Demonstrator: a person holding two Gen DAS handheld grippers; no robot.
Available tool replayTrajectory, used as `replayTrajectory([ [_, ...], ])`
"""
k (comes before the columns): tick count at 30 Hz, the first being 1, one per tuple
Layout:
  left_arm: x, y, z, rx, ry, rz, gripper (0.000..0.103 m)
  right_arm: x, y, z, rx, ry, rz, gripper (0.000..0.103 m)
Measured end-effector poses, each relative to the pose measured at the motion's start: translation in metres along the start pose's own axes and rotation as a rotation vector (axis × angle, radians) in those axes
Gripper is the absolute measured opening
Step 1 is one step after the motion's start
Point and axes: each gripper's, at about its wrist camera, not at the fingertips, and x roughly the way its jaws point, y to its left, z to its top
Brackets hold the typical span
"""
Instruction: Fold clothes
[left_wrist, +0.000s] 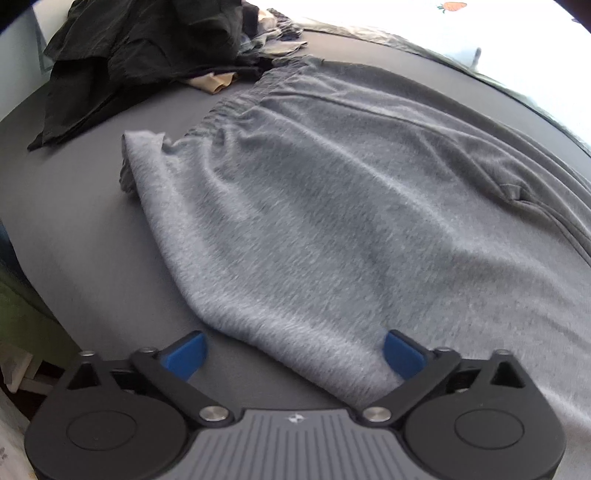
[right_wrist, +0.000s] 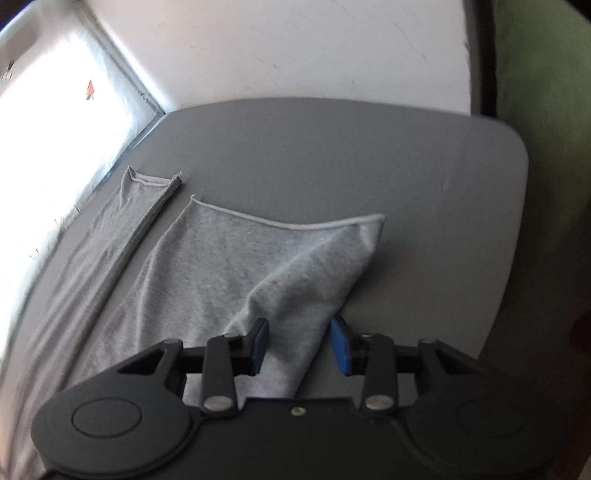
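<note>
Fingers (right_wrist: 262, 341) of both grippers spread over grey trousers (left_wrist: 332, 206), seemingly ungripped.

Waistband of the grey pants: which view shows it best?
The left wrist view. The gathered waistband lies in plain sight there, beside the dark clothes pile. The right wrist view shows only the two leg hems, no waistband.

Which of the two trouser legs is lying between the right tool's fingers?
The wider leg, whose cuff corner is folded over. It runs between the right gripper fingers; the narrow leg lies flat beside the white edge.
</note>
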Motion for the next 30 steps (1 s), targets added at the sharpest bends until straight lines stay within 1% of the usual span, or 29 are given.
replayTrajectory([
  [6,0.000,0.001,-0.002,0.007,-0.015,-0.009,0.103,0.001,-0.012,0.004,0.097,0.039,0.048,0.040],
  [10,0.002,0.000,-0.001,0.014,-0.007,-0.012,0.103,0.002,-0.012,0.007,0.114,0.061,0.051,0.042],
  [12,0.002,-0.001,0.002,0.013,0.009,-0.011,0.103,0.003,-0.006,0.008,0.070,0.073,0.050,0.047],
  [14,0.003,-0.003,0.004,0.010,0.025,-0.006,0.103,0.006,0.004,0.007,0.006,0.086,0.040,0.060],
  [15,0.004,-0.003,0.005,0.008,0.033,-0.005,0.103,0.008,0.009,0.007,-0.026,0.092,0.035,0.063],
  [17,0.005,-0.005,0.008,0.007,0.055,-0.006,0.103,0.011,0.020,0.006,-0.090,0.105,0.024,0.078],
  [18,0.006,-0.005,0.009,0.009,0.069,-0.010,0.103,0.012,0.025,0.006,-0.122,0.111,0.019,0.081],
  [19,0.006,-0.005,0.011,0.013,0.084,-0.016,0.103,0.014,0.030,0.005,-0.154,0.118,0.014,0.088],
  [20,0.007,-0.003,0.014,0.017,0.098,-0.030,0.103,0.015,0.035,0.005,-0.186,0.123,0.005,0.091],
  [22,0.007,0.005,0.021,0.020,0.123,-0.071,0.103,0.021,0.050,-0.002,-0.249,0.117,-0.063,0.093],
  [23,0.005,0.012,0.024,0.006,0.120,-0.090,0.103,0.023,0.057,-0.005,-0.282,0.114,-0.098,0.094],
  [24,0.003,0.022,0.028,-0.028,0.097,-0.097,0.102,0.025,0.063,-0.009,-0.311,0.110,-0.130,0.094],
  [25,0.000,0.033,0.033,-0.068,0.073,-0.093,0.102,0.026,0.065,-0.011,-0.315,0.100,-0.146,0.095],
  [28,-0.006,0.070,0.050,-0.186,0.006,-0.054,0.099,0.027,0.070,-0.016,-0.322,0.072,-0.192,0.096],
  [30,-0.004,0.090,0.061,-0.227,-0.025,-0.018,0.095,0.027,0.069,-0.015,-0.294,0.060,-0.195,0.095],
])
